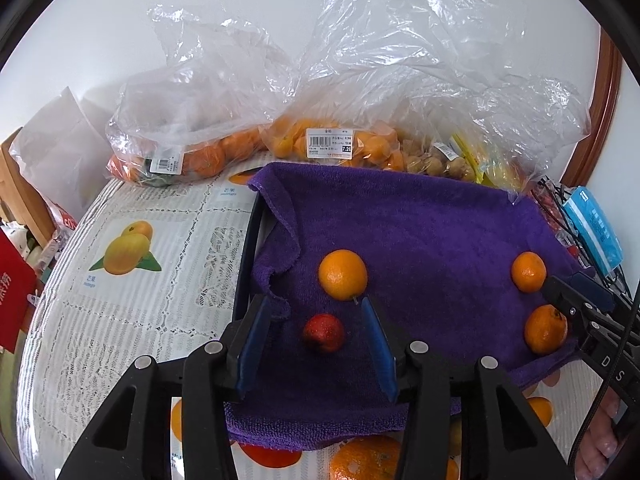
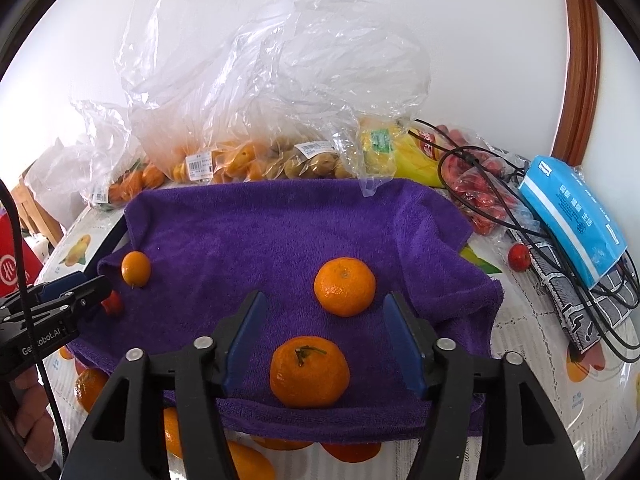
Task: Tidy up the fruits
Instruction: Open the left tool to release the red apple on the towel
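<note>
Lighting: bright, diffuse daylight; soft shadows under fruit on towel (image 1: 420,232). Glare on plastic bags (image 2: 256,64). Strong fisheye curvature, dark vignette corners. Focus sharp.

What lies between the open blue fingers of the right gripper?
In the right wrist view, a stemmed orange mandarin sits on the purple towel between the right gripper's open fingers, touching neither.

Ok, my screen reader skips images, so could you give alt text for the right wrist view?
The open right tool straddles a stemmed orange tangerine on a purple towel, with a second tangerine beyond. Clear plastic fruit bags line the back.
</note>
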